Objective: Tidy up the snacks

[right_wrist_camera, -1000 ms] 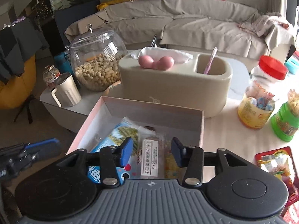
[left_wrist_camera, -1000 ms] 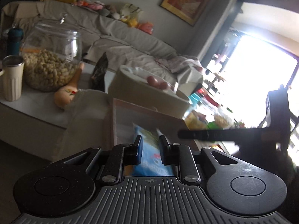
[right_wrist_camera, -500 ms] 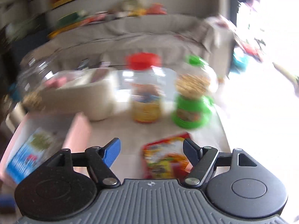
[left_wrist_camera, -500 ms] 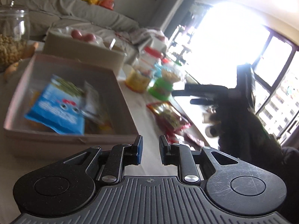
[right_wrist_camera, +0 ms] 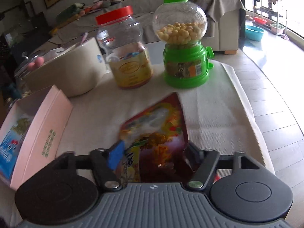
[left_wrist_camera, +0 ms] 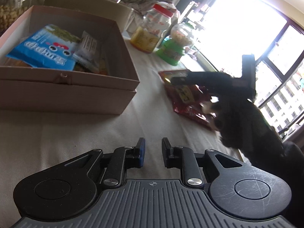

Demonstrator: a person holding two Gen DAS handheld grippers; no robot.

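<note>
Red snack packet (left_wrist_camera: 187, 96) lies on cloth-covered counter (left_wrist_camera: 95, 129) right of pink box (left_wrist_camera: 72, 87); left claw (left_wrist_camera: 153, 153) narrowly parted, empty | right view: right claw (right_wrist_camera: 152, 153) closing astride red snack packet (right_wrist_camera: 157, 131), pads not yet pressing.

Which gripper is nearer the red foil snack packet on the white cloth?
Right. The right gripper straddles the red foil snack packet, jaws closing around it. The left gripper hangs empty over bare cloth, short of the packet.
</note>
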